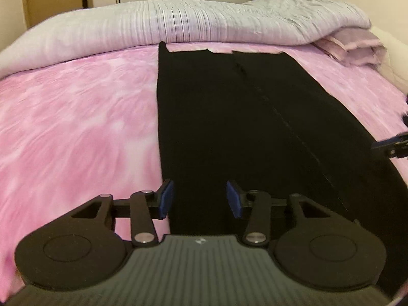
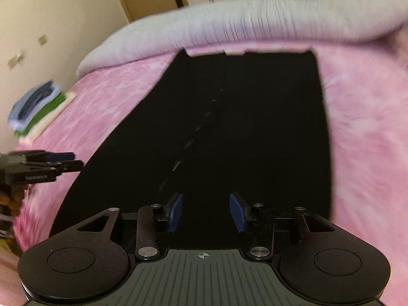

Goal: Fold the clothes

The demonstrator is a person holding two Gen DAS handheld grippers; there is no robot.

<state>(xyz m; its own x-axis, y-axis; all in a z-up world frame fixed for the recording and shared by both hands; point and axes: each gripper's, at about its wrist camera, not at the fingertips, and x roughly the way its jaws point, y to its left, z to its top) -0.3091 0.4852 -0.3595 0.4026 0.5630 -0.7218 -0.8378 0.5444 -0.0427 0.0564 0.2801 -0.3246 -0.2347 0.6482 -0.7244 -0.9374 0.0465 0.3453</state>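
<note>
Left wrist view: your left gripper (image 1: 200, 199) hung with jaws apart, nothing between, over the black garment (image 1: 229, 127) lying flat on the pink bedspread (image 1: 76, 127), running toward 12 o'clock | Right wrist view: your right gripper (image 2: 206, 213) likewise gaped empty above the garment; clothes stack (image 2: 38, 107) at 9 o'clock.

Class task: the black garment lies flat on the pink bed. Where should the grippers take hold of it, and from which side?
Grip the black garment at its near edge, one corner per gripper, coming from the near side: it lies flat and lengthwise, and both the left gripper and right gripper hover open there.

Black garment (image 1: 229, 117), mottled pink bedspread (image 1: 76, 117)
</note>
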